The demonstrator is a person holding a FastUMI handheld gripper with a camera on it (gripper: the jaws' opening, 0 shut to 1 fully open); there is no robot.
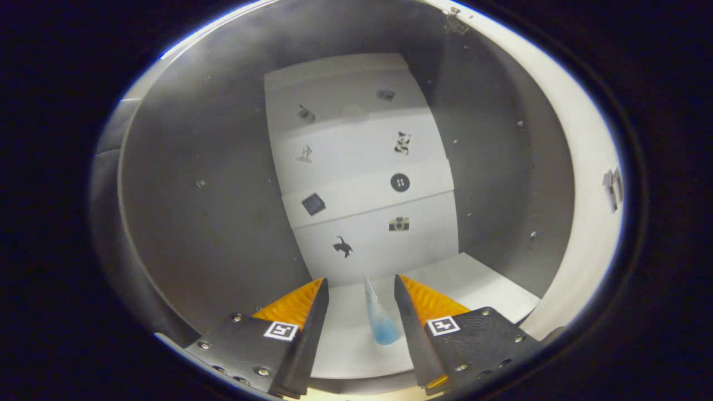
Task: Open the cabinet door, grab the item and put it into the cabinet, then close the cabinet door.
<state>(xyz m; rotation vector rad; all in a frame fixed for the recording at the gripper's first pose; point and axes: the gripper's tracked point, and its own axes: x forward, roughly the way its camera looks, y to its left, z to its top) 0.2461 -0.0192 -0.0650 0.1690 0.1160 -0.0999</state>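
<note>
The gripper's camera looks into the cabinet [223, 223], whose grey side walls curve away on the left and right. At the far end is a white back panel [362, 167] in several stepped bands, dotted with small stickers: a round black button [400, 182], a little camera [399, 224], a dark square [313, 204] and a black animal shape [343, 246] among them. The white cabinet floor [473, 284] runs from that panel toward the near side. The door frame's pale edge [585, 167] curves along the right. The gripper [361, 289] has its fingers apart. Between them, closer to the right finger, a small blue-tinted item [381, 323] with a clear pointed tip lies on the floor; I cannot tell whether the right finger touches it.
</note>
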